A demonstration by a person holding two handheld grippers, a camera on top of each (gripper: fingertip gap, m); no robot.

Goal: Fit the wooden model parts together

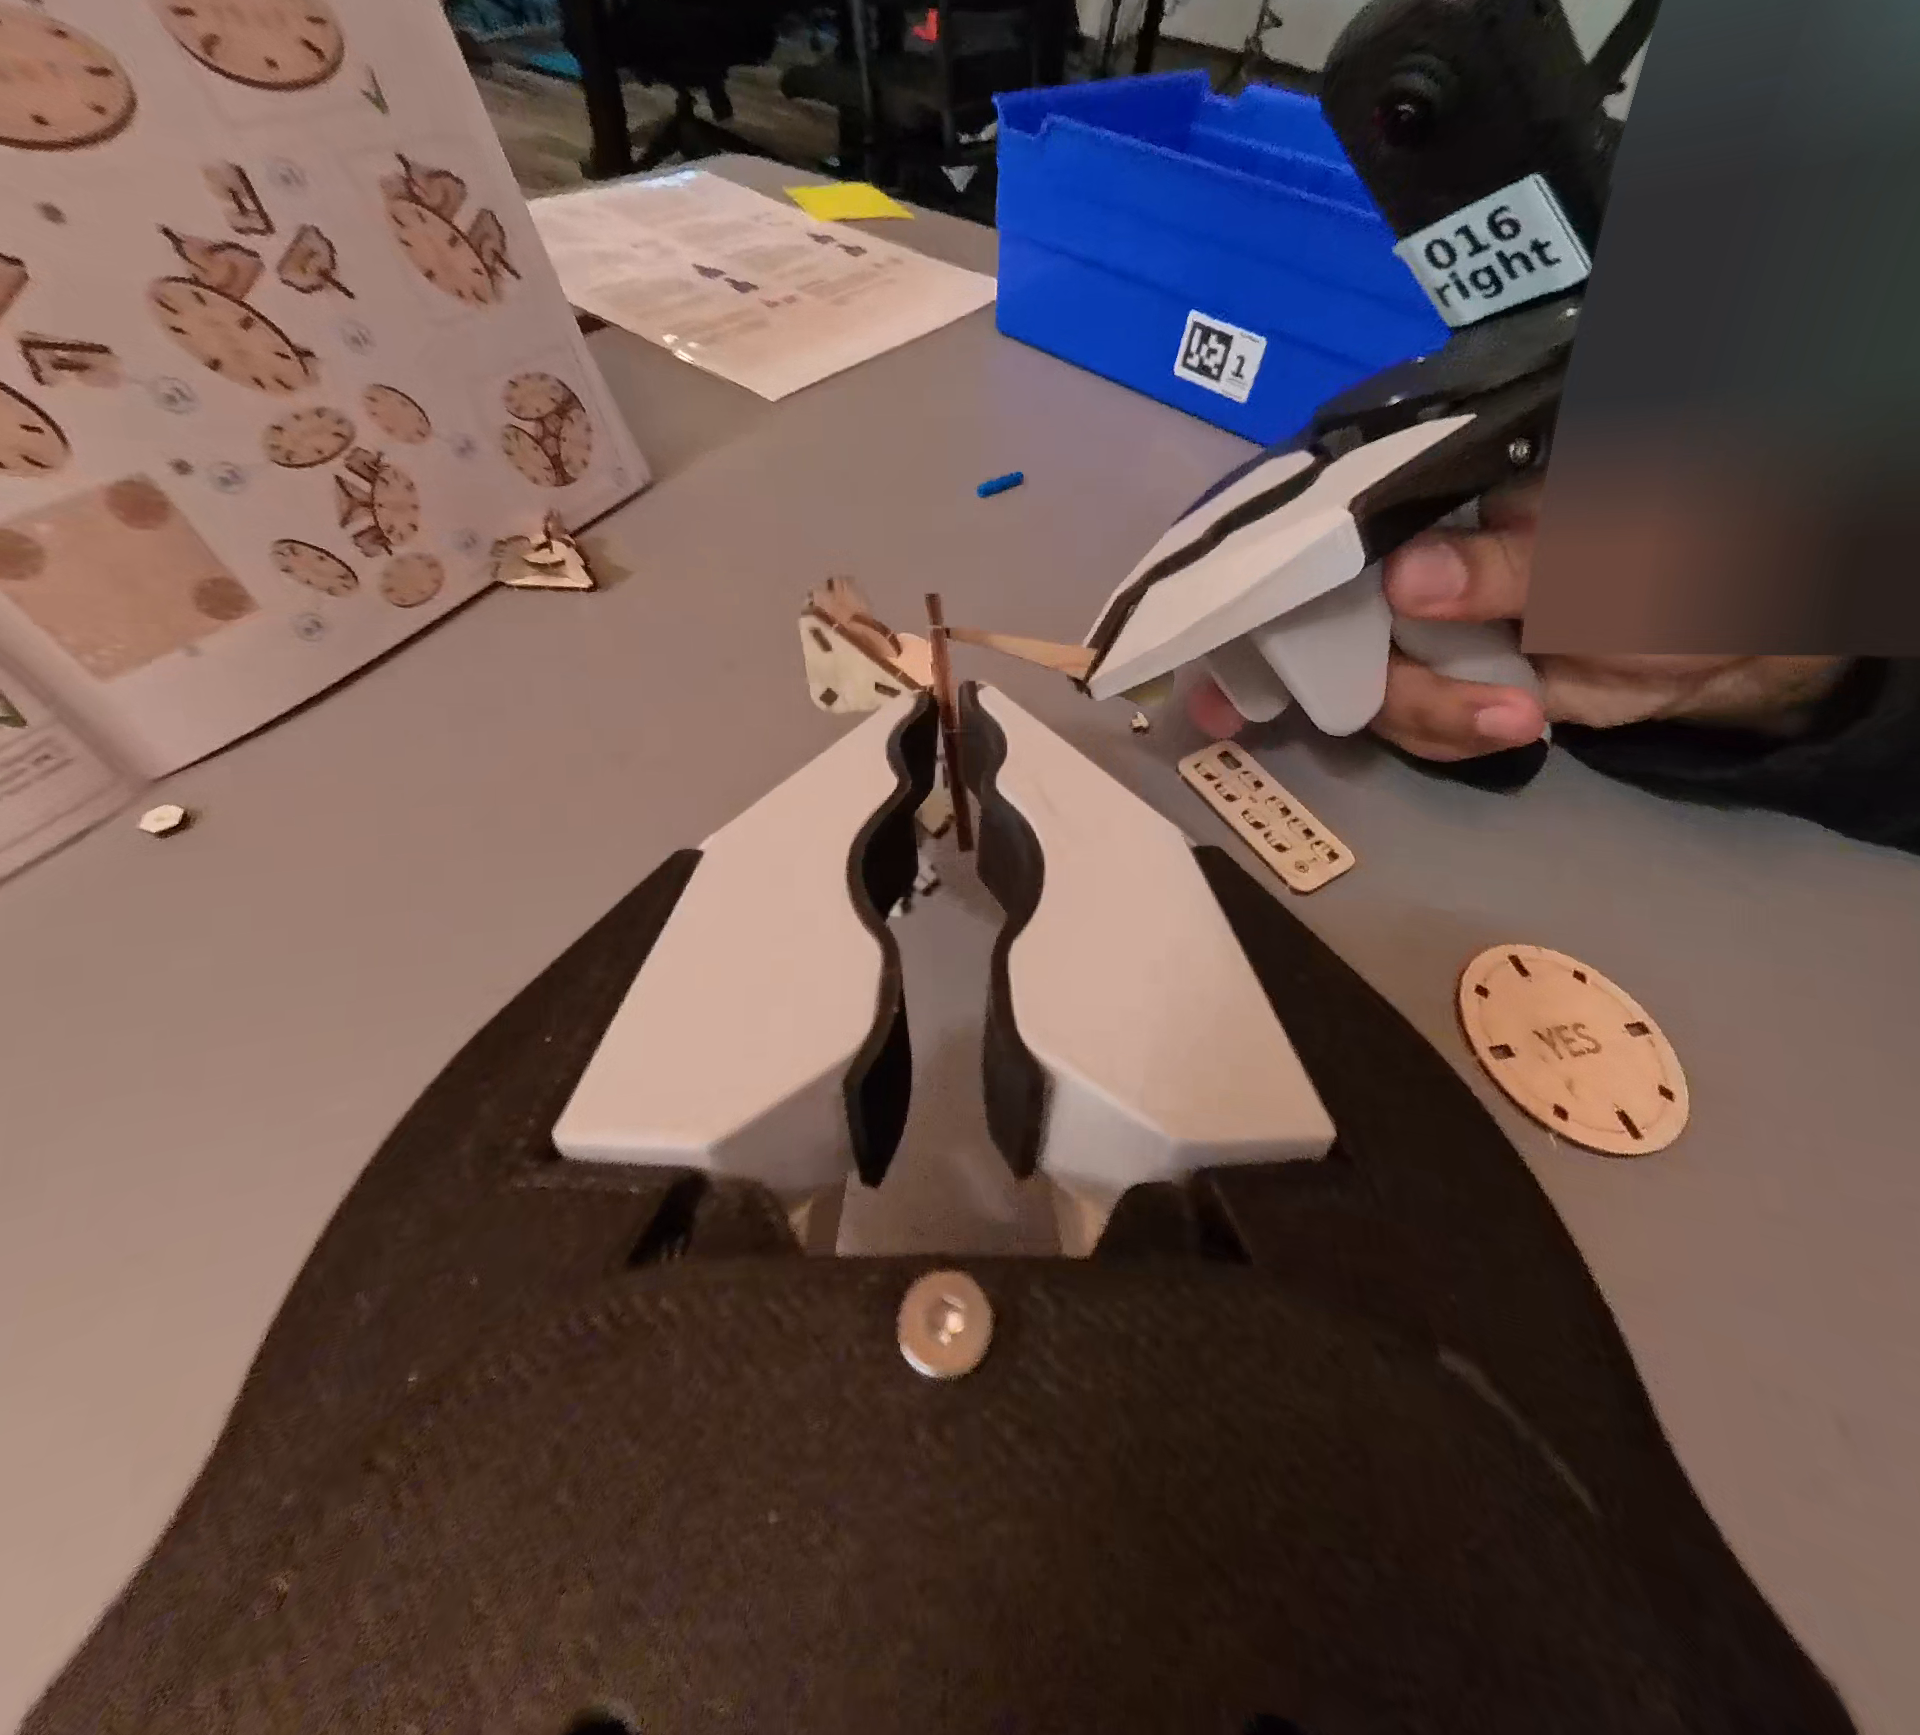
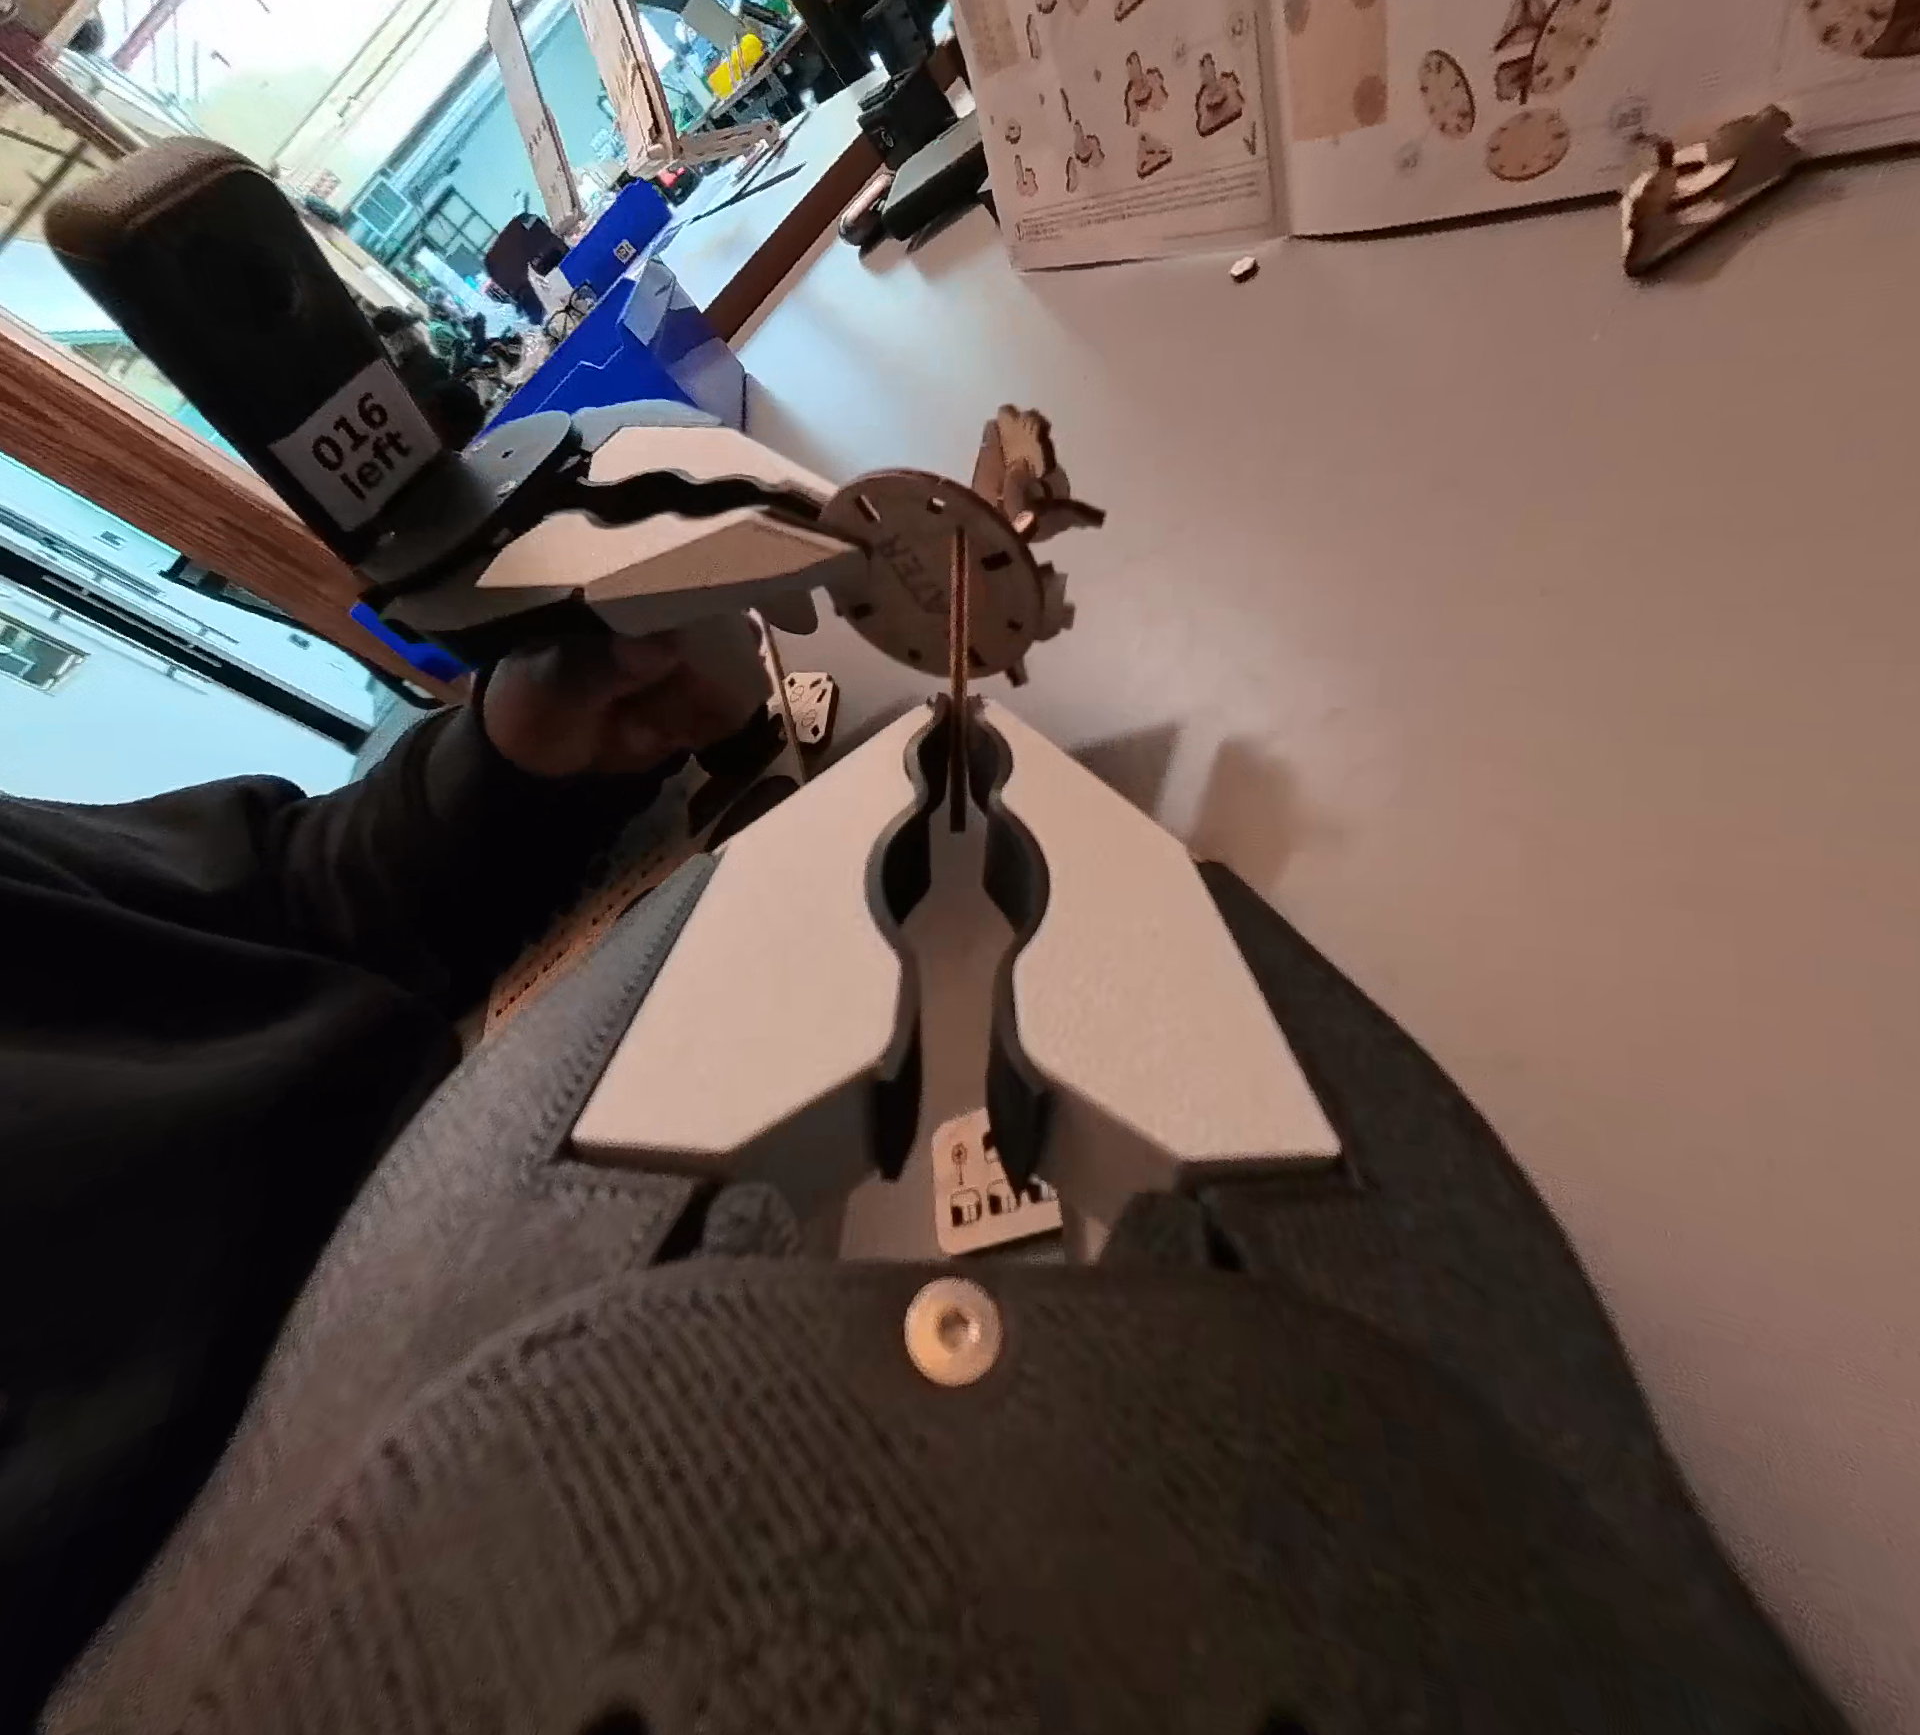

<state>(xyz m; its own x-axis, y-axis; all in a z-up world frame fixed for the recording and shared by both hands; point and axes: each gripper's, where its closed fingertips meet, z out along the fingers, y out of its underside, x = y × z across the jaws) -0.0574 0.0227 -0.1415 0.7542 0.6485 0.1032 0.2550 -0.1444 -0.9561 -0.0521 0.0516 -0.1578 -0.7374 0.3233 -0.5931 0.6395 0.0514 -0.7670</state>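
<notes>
Two hand-held grippers meeting above a grey worktop [image 1: 416, 854], each pinching a thin plywood part.

Left hand-held gripper [image 1: 940, 719] pressed together on the rim of a round wooden disc [image 2: 914, 573]. Disc held upright in the air, clear of the worktop, edge-on to its own camera and face-on in the right wrist view. Pale tan, flat, with short dark slots spaced around the face like hour marks, engraved lettering across the middle, small tabs jutting from the far edge. A small shaped wooden assembly [image 1: 847, 657] just behind it; joined or only close, not possible to tell.

Right hand-held gripper [image 2: 954, 719] closed on one end of a narrow wooden strip [image 1: 1023, 643], free end reaching to the disc face and appearing to touch it.

Likely light and stiff, probably brittle at the tabs and slots and easy to snap if bent. Best taken across the flat faces near the rim, away from the tabs. Smooth faces, so perhaps prone to pivoting in a pinch at one point.

Nearby: a second wooden disc [image 1: 1572, 1047] flat on the worktop, a perforated wooden fret [image 1: 1265, 815], a propped instruction sheet [image 1: 260, 283], a blue bin [image 1: 1174, 231].
</notes>
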